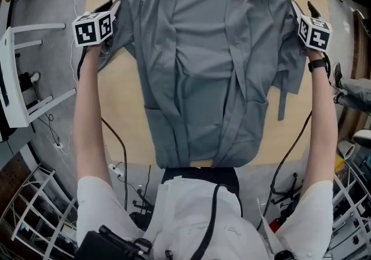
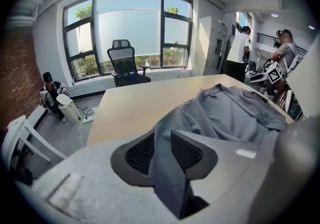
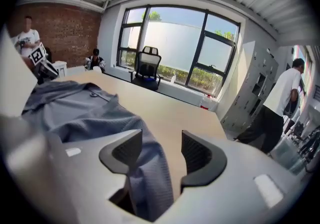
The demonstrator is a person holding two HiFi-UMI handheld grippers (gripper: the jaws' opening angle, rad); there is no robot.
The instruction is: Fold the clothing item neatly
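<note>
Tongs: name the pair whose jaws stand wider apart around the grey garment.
The right tongs: bare tabletop shows between the grey garment and one jaw, whereas in the left tongs the fabric fills the narrower gap.

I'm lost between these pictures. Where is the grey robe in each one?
Head view: grey robe spread across the middle, on the tan table.
Left gripper view: robe right of centre, one fold running down between the jaws.
Right gripper view: robe at the left, one fold lying between the open jaws.
Shared landmark: the tan table under it.
</note>
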